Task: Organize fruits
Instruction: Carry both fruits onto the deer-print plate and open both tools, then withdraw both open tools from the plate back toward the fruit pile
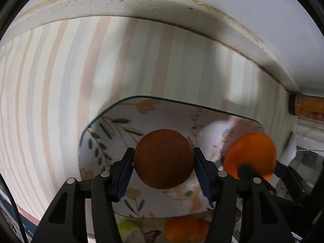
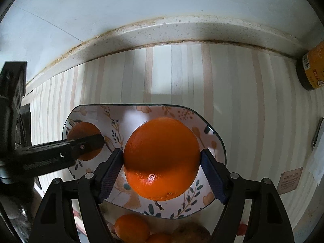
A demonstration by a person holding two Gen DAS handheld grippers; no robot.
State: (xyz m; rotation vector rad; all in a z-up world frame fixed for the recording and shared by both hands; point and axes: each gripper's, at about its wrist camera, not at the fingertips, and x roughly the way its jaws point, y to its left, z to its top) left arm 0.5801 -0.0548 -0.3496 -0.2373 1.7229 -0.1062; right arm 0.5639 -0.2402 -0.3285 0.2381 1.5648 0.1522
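Both clamping fruit over the floral plate (image 2: 214,133): left gripper (image 1: 163,162) squeezing a dark orange (image 1: 163,159) dead centre between pads, right gripper (image 2: 162,162) pinching the big orange (image 2: 162,158) near plate's middle.

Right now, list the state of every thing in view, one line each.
Left hand-held gripper: shut on the dark orange.
Dark orange: held over the plate.
Right hand-held gripper: shut on the bright orange.
Bright orange: held over the plate.
Plate: flat on the striped mat, nothing resting on the visible part.
Loose oranges: lying below the plate's near edge.
Jar: on its side.
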